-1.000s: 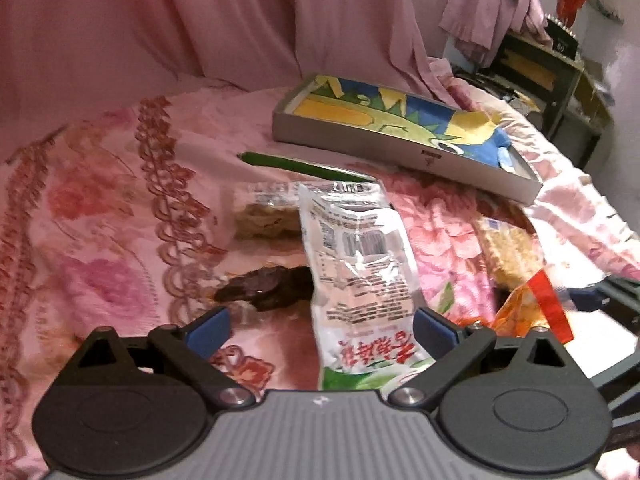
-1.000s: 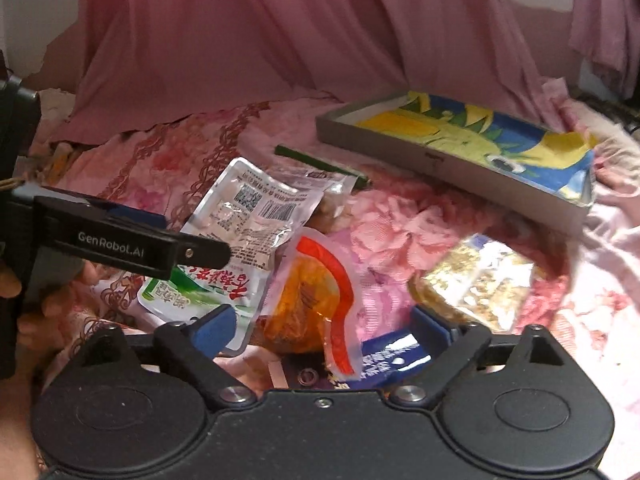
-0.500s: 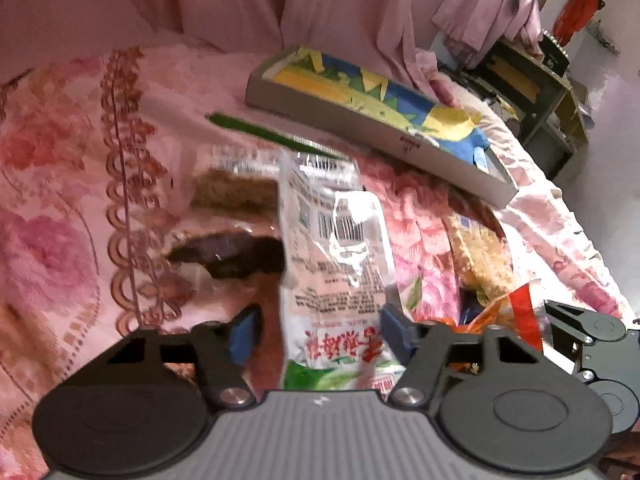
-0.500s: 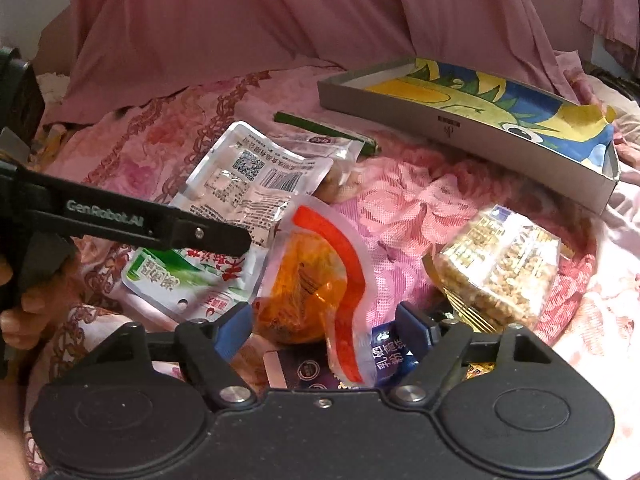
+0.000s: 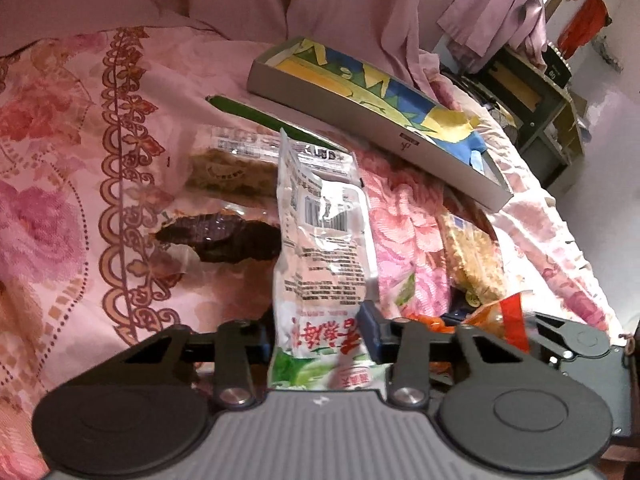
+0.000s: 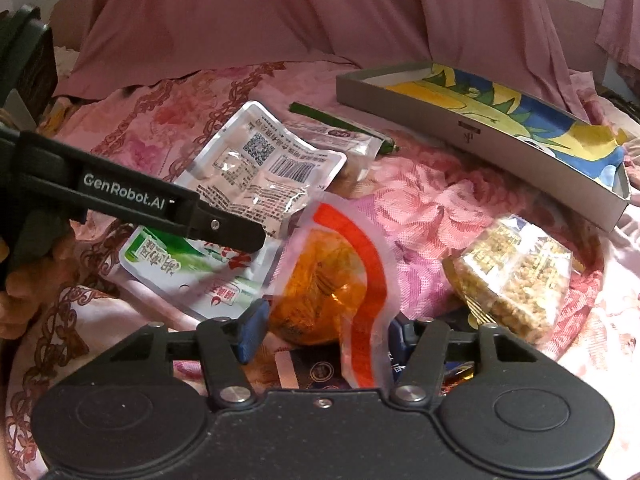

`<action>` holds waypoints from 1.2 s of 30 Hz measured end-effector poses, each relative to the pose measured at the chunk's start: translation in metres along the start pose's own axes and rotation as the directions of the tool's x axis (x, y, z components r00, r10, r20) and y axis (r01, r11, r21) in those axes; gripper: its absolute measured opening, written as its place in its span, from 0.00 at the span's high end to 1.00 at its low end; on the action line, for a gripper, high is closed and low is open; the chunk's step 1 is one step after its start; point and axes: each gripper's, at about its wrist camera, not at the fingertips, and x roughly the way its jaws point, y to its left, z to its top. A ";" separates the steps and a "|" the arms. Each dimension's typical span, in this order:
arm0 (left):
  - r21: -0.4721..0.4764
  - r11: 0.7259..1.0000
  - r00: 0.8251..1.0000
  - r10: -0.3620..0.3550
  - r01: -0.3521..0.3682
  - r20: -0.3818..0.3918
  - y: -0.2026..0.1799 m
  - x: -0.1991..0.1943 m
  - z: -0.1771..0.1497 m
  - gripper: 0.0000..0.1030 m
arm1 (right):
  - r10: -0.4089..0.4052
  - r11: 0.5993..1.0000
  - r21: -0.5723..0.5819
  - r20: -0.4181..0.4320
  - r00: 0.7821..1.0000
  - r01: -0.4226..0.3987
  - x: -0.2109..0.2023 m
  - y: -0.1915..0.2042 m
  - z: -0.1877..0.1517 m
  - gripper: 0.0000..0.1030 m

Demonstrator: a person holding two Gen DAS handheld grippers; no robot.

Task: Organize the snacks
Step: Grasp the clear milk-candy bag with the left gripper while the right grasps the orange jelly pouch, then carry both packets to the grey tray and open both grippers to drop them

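Left gripper [image 5: 316, 336] closing around near end of white-and-green packet [image 5: 320, 248], pads beside its edges, firm pinch not yet evident. Right gripper [image 6: 324, 330] likewise closing on orange pouch [image 6: 328, 280]. Best to seat pads on flat sealed edges before lifting. Both tilted steeply down toward bedspread [image 5: 80, 200]. Tray [image 5: 384, 120] waiting at one o'clock.
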 end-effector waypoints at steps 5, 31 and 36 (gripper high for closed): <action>0.011 1.000 1.000 0.026 -0.026 0.016 -0.008 -0.003 -0.001 0.71 | -0.005 1.000 -0.006 0.008 1.000 0.006 -0.001 0.002 -0.001 0.43; 0.110 0.985 0.991 0.135 -0.131 -0.024 -0.048 0.009 0.002 0.74 | -0.138 0.990 -0.031 0.054 0.989 0.140 -0.015 0.000 0.001 0.43; 0.094 0.987 0.990 0.135 -0.130 -0.046 -0.047 0.021 0.001 0.64 | -0.145 0.989 -0.026 0.050 0.988 0.146 -0.014 -0.001 0.000 0.43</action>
